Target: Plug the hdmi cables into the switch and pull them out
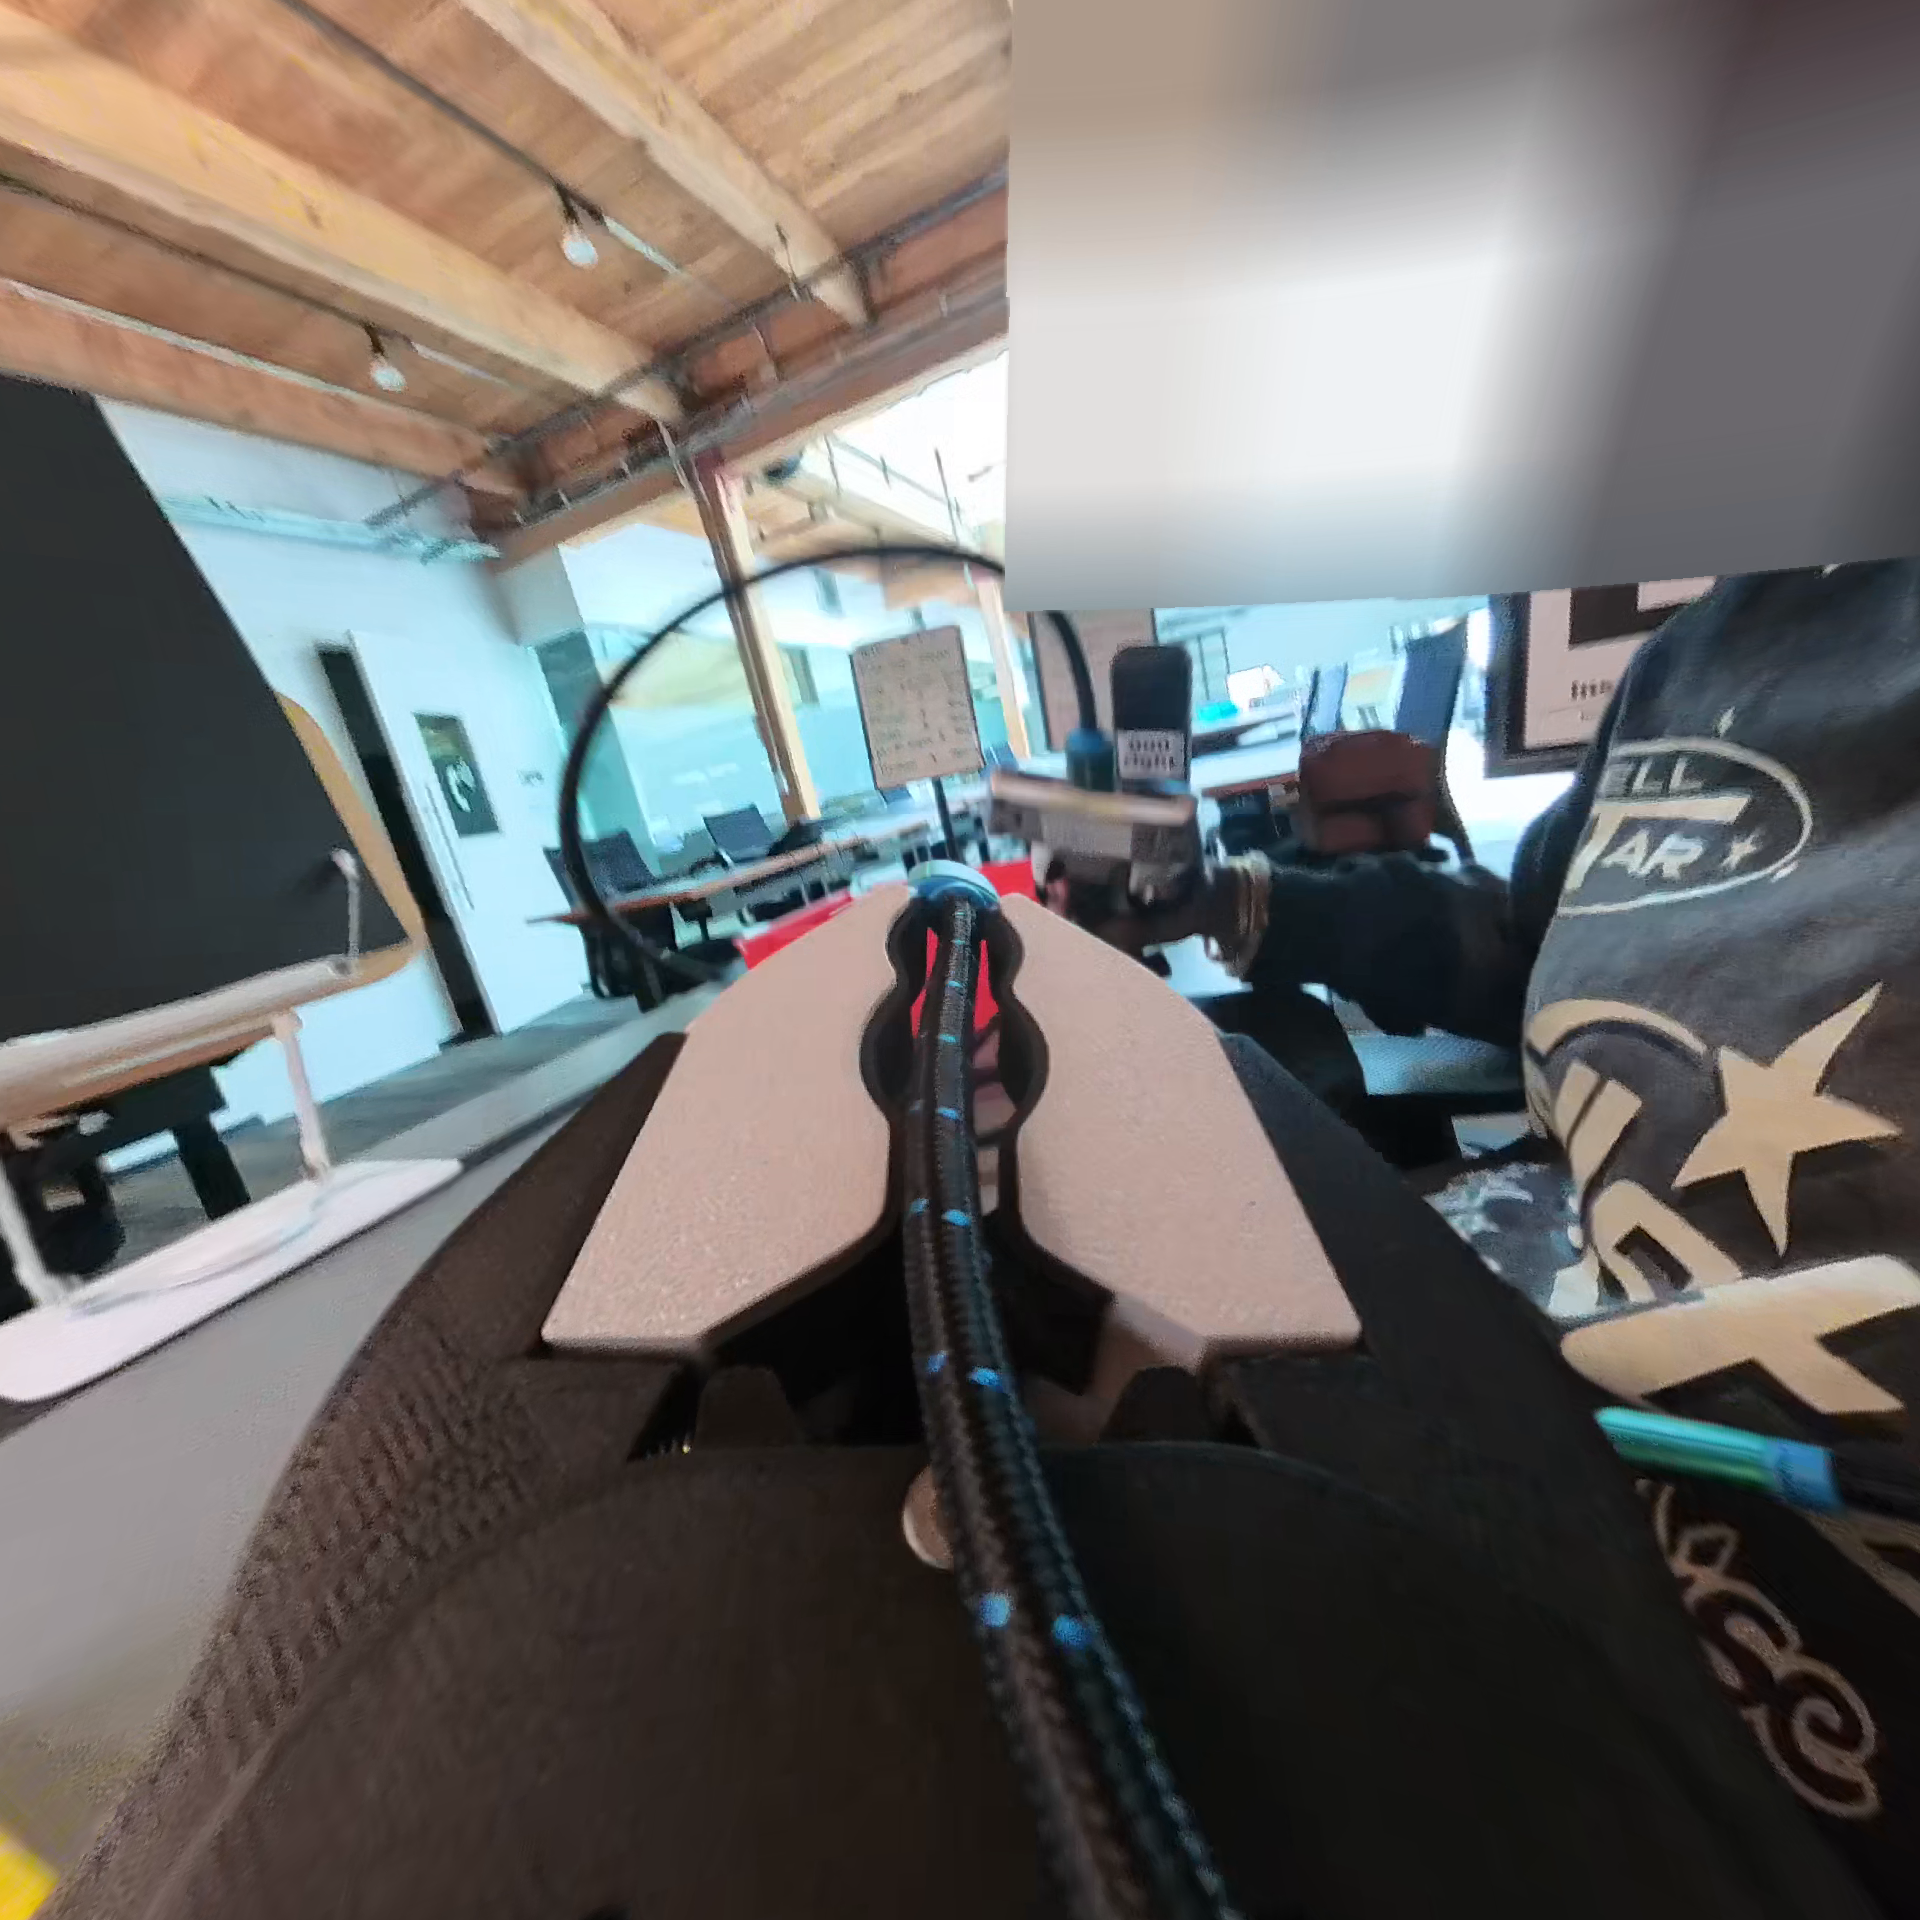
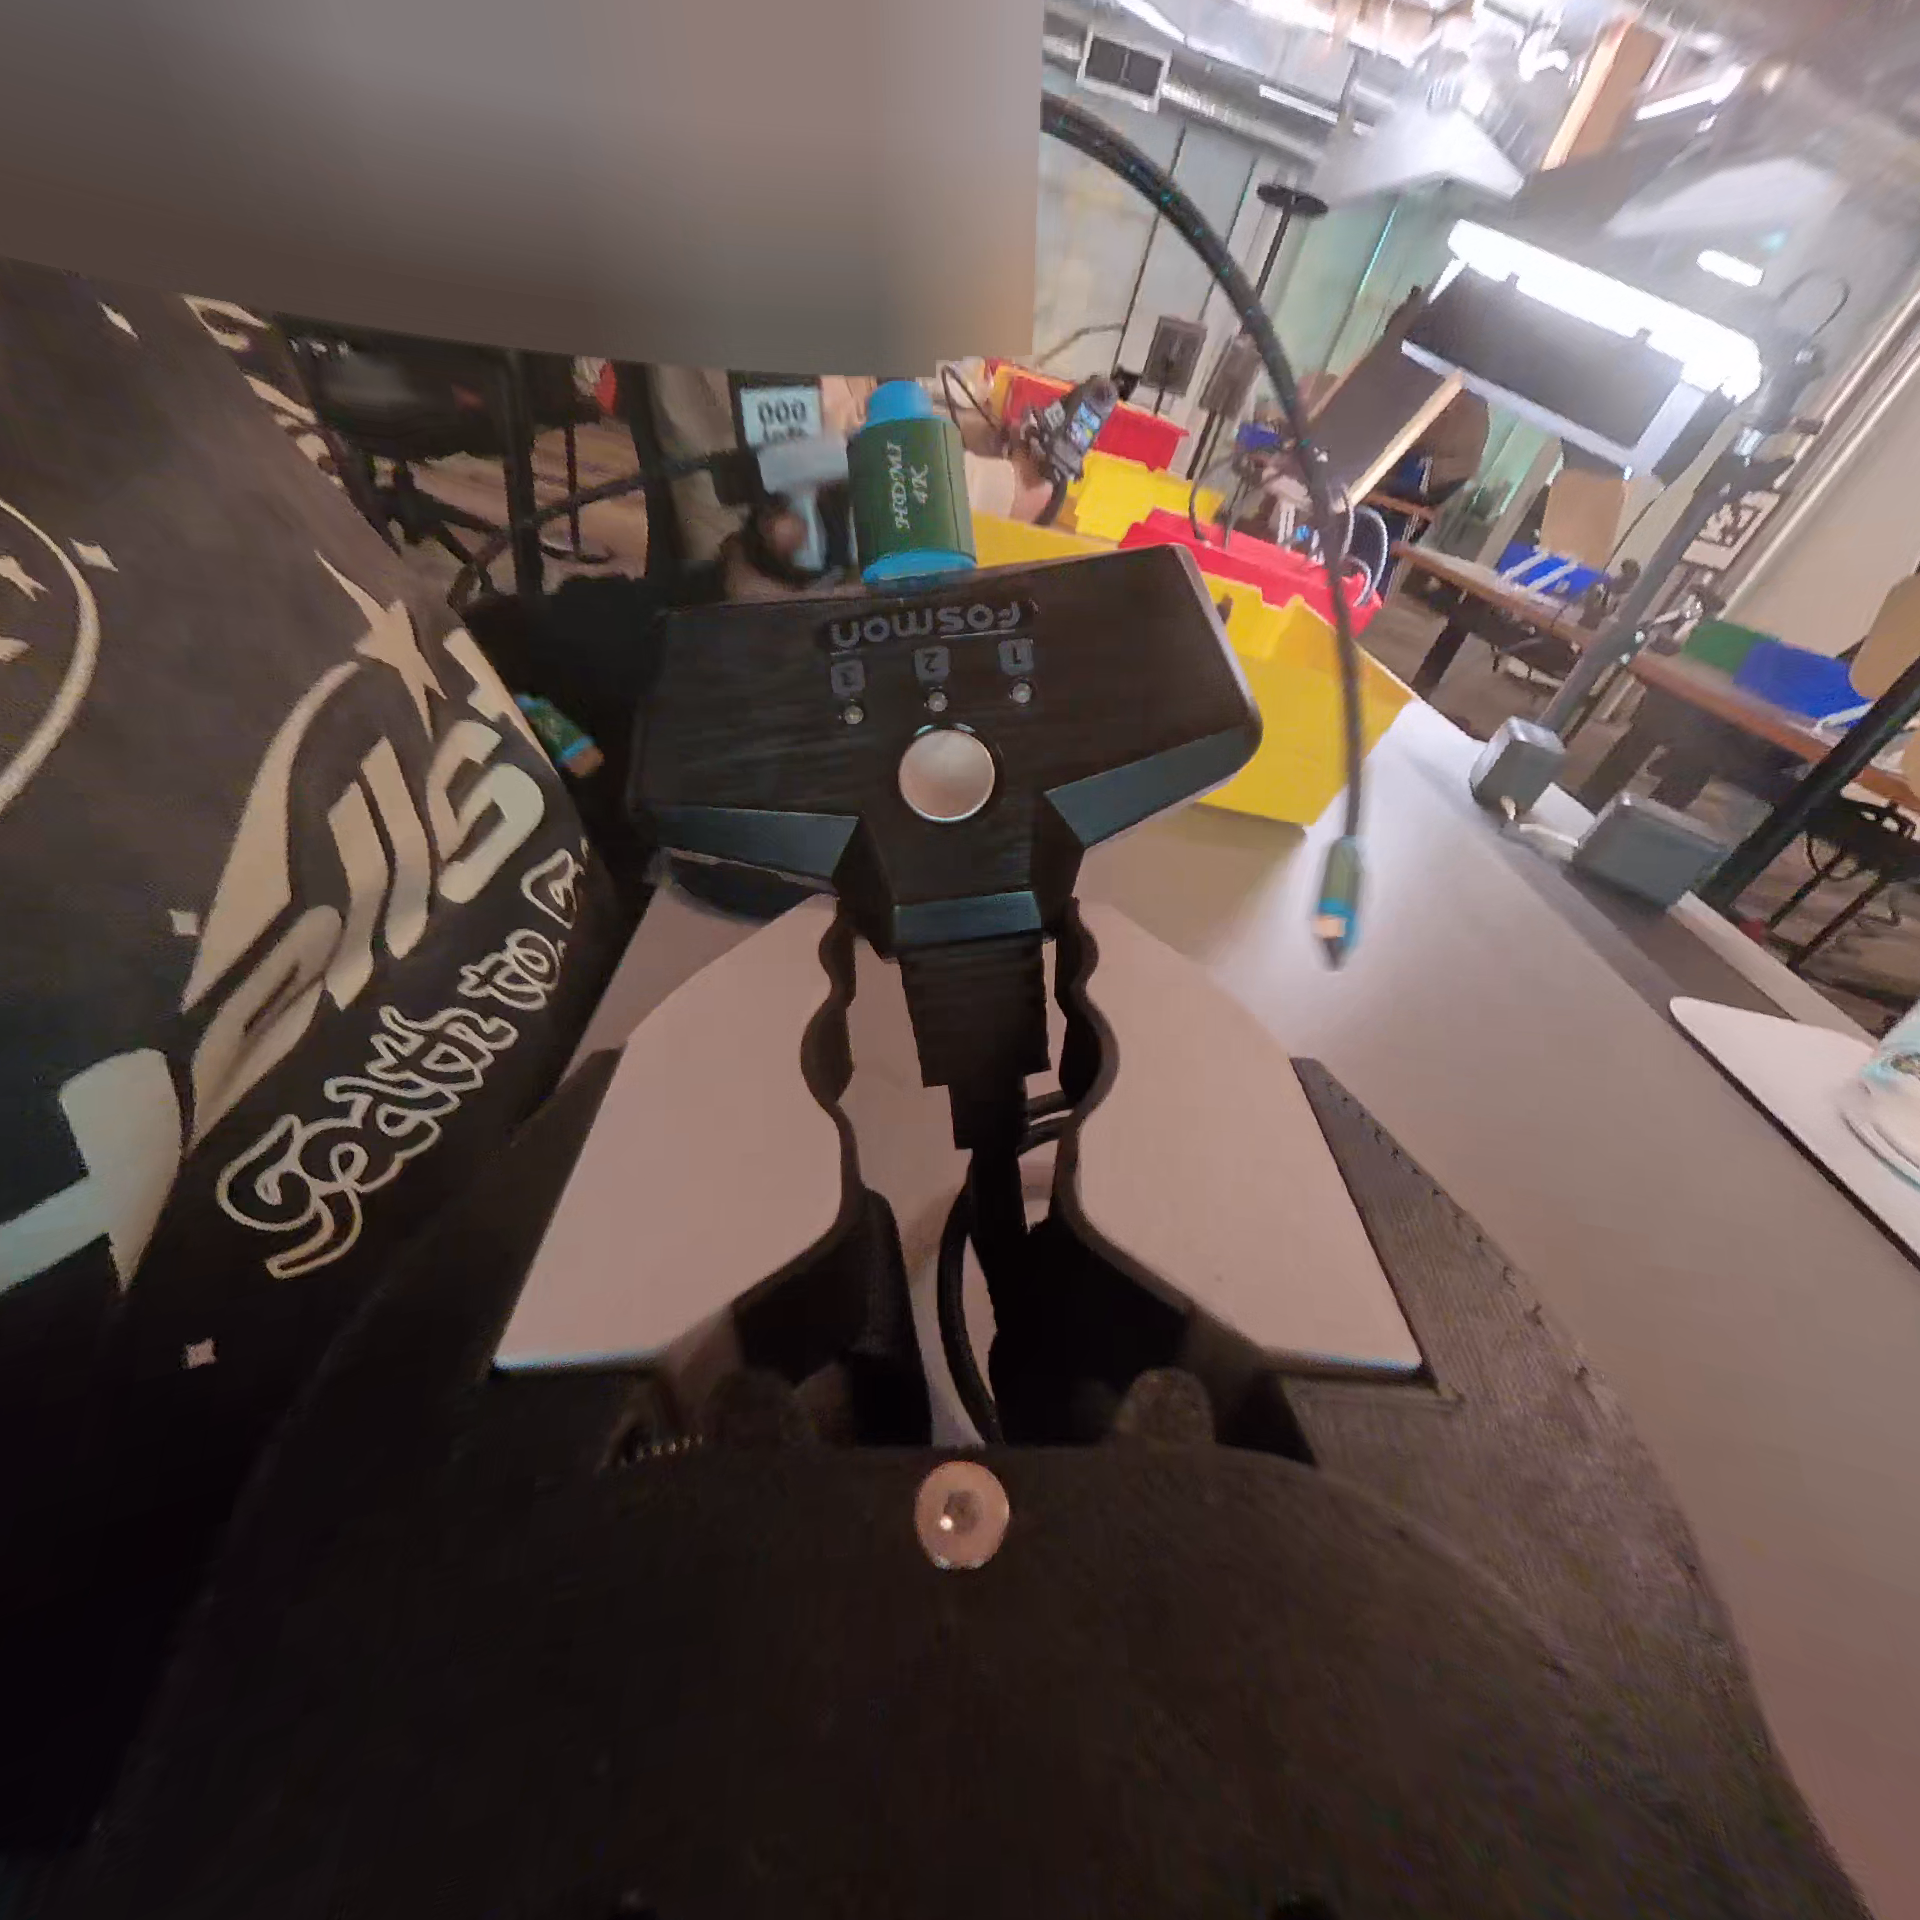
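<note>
Black brushed metal, the switch (image 2: 940,717) sits lifted above the grey table (image 2: 1507,1091), its narrow tail end pinched between the pale fingers of the right gripper (image 2: 951,951), which is closed onto it. One green-and-blue HDMI plug (image 2: 912,488) stands in the far edge of the switch; its braided cable (image 2: 1273,343) arcs up and over to the right, ending in a loose plug (image 2: 1340,899) that hangs free above the table.

The left gripper (image 1: 951,920) is squeezed nearly closed on a black braided cable with blue flecks (image 1: 951,1195), which runs along the gap between its fingers — the plug at the tips is mostly hidden, only a pale rim showing. Far beyond, the right gripper's hand (image 1: 1236,894) and the switch are blurred. At left in the right view, a dark printed sweatshirt (image 2: 260,831) fills the near side — yellow and red bins (image 2: 1278,623) lie farther off.
</note>
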Motion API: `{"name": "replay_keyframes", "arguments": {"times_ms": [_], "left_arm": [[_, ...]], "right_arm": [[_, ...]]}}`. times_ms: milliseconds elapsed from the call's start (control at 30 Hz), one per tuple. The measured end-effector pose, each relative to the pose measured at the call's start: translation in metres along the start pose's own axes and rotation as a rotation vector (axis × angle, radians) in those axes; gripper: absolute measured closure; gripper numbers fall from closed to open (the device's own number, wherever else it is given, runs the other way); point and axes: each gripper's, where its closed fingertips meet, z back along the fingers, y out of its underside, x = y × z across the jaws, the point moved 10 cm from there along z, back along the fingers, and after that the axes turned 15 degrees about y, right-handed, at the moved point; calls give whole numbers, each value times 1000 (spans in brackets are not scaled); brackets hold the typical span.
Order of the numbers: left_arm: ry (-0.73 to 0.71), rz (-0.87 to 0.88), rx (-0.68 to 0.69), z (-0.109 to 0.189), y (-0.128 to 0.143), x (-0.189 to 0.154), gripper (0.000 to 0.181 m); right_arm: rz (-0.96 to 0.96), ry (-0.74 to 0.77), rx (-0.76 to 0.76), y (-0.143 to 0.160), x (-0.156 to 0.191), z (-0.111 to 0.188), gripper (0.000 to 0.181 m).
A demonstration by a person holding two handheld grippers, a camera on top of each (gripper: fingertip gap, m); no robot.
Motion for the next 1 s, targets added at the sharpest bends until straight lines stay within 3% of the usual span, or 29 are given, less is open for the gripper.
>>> {"name": "replay_keyframes", "arguments": {"times_ms": [167, 300, 633, 1000], "left_arm": [[94, 28, 95, -53, 26, -3, 172], [118, -48, 112, -79, 23, -7, 171], [167, -57, 188, -82, 21, -14, 170], [95, 220, 121, -79, 29, -14, 171]], "right_arm": [[52, -65, 35, -11, 23, -18, 143], [93, -127, 118, -14, 40, -32, 144], [125, -153, 257, -7, 54, -54, 143], [208, -68, 302, -5, 57, -59, 144]]}}
